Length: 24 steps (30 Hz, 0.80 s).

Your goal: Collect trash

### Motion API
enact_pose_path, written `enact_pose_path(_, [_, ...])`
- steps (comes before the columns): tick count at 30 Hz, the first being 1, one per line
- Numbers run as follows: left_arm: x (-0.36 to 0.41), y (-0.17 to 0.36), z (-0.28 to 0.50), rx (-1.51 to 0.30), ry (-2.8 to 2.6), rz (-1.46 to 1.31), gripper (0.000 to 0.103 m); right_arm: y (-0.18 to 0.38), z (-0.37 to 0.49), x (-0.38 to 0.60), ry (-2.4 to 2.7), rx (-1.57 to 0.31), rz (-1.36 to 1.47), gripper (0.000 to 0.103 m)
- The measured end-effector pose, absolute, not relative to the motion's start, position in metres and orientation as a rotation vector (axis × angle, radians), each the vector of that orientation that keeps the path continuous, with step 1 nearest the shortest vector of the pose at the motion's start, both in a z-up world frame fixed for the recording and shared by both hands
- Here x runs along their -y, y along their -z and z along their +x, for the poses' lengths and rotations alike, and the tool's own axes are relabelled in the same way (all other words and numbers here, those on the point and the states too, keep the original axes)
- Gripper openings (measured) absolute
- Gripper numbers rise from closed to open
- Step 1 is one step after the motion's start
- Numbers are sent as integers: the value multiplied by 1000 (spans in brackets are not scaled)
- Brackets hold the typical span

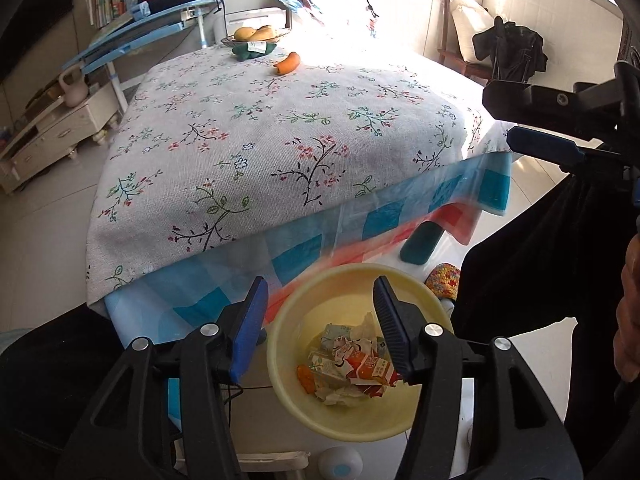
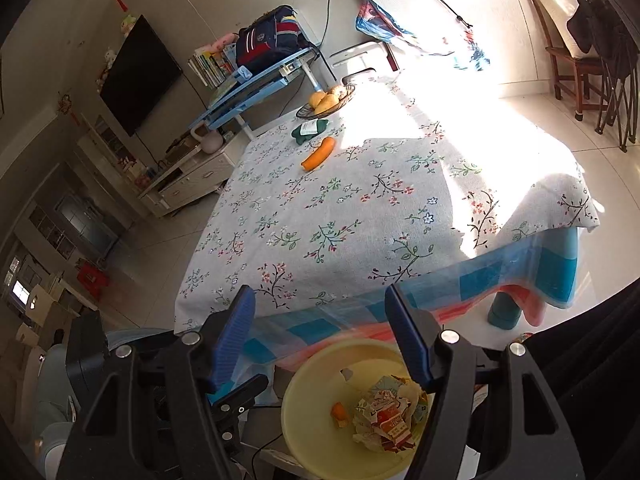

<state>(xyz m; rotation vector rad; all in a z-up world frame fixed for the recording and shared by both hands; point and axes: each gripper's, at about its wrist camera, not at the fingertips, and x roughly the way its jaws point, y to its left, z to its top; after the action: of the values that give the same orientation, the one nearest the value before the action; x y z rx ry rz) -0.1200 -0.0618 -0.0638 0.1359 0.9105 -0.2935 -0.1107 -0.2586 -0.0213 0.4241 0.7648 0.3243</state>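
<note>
A pale yellow bin (image 1: 280, 320) (image 2: 298, 396) stands on the floor at the near edge of the table. Crumpled wrappers and small cartons (image 1: 352, 364) (image 2: 384, 420) lie in its bottom. My left gripper (image 1: 320, 292) hangs above the bin, open, with nothing between its fingers. My right gripper (image 2: 320, 300) is also open and empty, just above the bin's rim; in the left wrist view it shows at the right edge (image 1: 498, 116). The floral tablecloth (image 1: 280, 140) (image 2: 340, 208) carries only a carrot (image 1: 287, 63) (image 2: 318, 154), a green packet (image 1: 252, 50) (image 2: 310, 129) and a fruit bowl (image 1: 256, 34) (image 2: 326, 102) at its far end.
A checked plastic sheet (image 1: 400, 216) hangs over the table's near edge, with a teal table leg (image 1: 420, 244) (image 2: 504, 312) behind the bin. Dark clothing of a person (image 1: 540, 260) fills the right side. A blue desk (image 2: 256, 88), a TV cabinet (image 2: 188, 184) and a wooden chair (image 2: 572, 64) stand farther off.
</note>
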Motion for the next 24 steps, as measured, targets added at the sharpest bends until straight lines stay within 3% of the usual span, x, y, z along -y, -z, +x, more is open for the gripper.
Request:
enact_pose_path(6, [57, 58, -120, -870, 259, 122, 66, 21, -111, 257, -326, -769, 414, 66])
enact_pose_path(24, [43, 54, -112, -814, 179, 59, 81, 23, -102, 235, -374, -790, 368, 67])
